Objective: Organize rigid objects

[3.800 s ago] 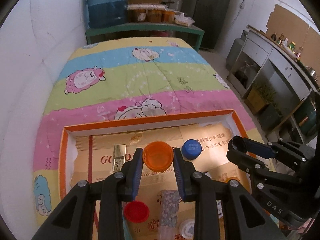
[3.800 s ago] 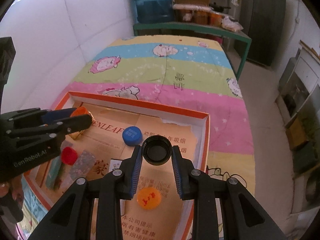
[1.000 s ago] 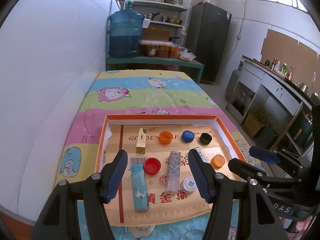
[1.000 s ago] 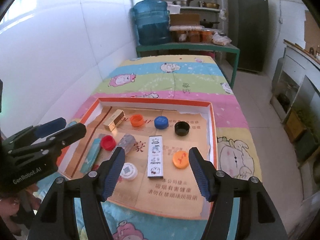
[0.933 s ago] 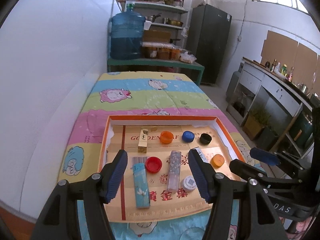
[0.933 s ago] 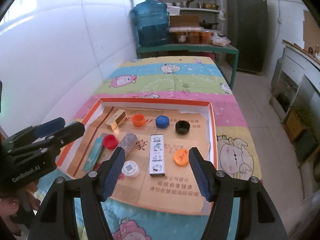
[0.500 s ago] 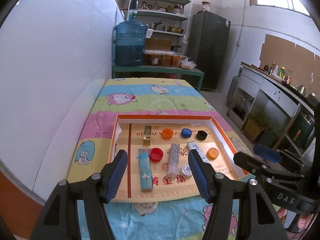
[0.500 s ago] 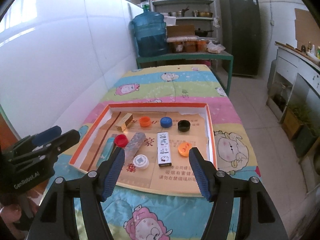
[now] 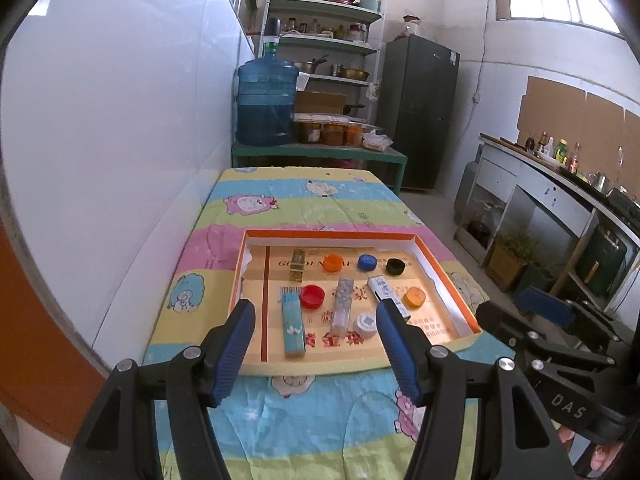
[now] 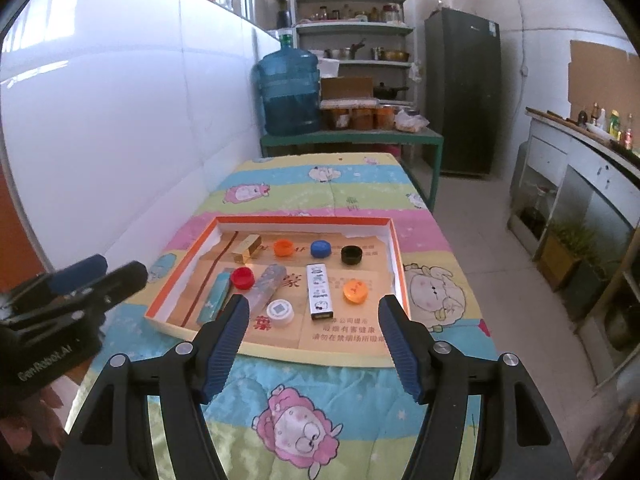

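Note:
An orange-rimmed shallow box (image 9: 332, 234) (image 10: 304, 221) lies on the cartoon quilt. In its back row are a gold lighter (image 9: 297, 265), an orange cap (image 9: 333, 262), a blue cap (image 9: 367, 262) and a black cap (image 9: 396, 266) (image 10: 351, 255). Nearer are a teal lighter (image 9: 292, 325), a red cap (image 9: 312, 296), a glittery lighter (image 9: 343, 304), a white lighter (image 10: 319, 290), a white cap (image 10: 279, 312) and another orange cap (image 10: 355, 291). My left gripper (image 9: 315, 318) and right gripper (image 10: 313, 314) are open, empty, and held back above the quilt's near end.
A white wall runs along the left of the table. A green bench with a blue water jug (image 9: 266, 104) stands behind it. A dark fridge (image 9: 420, 114) and a counter (image 9: 560, 196) are to the right.
Both grippers let go of the orange and black caps in the back row, opened wide, and drew back and up away from the box.

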Demonstrator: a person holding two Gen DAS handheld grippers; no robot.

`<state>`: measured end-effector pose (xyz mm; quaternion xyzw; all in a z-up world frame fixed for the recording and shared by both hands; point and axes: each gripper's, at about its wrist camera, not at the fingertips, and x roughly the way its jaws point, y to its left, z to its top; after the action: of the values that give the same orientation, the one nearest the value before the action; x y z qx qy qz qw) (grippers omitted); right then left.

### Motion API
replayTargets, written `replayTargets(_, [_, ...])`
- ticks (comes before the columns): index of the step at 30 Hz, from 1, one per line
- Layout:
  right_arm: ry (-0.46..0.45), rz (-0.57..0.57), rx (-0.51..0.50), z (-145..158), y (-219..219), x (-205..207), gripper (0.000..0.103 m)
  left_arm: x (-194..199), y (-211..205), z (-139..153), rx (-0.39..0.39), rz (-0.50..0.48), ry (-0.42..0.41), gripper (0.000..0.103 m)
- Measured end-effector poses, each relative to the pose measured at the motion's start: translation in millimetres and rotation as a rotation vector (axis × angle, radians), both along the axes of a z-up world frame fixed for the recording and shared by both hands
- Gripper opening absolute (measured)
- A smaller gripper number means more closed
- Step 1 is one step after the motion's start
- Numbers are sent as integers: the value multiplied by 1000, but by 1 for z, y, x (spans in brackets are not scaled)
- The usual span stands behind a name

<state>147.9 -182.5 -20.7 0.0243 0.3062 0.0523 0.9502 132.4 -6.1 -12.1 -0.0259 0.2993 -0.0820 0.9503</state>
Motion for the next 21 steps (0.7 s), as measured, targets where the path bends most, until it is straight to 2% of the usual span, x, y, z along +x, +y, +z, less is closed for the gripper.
replayTargets(6, [-16, -17, 6, 4, 1, -22, 69, -22, 3, 4, -1, 36, -7, 63])
replayTargets(14, [-64, -12, -4, 11, 7, -50, 69, -56, -6, 5, 91, 112, -59, 63])
replayTargets(21, [-112, -17, -28, 20, 13, -79, 69, -80, 1, 13, 46, 111, -94, 63])
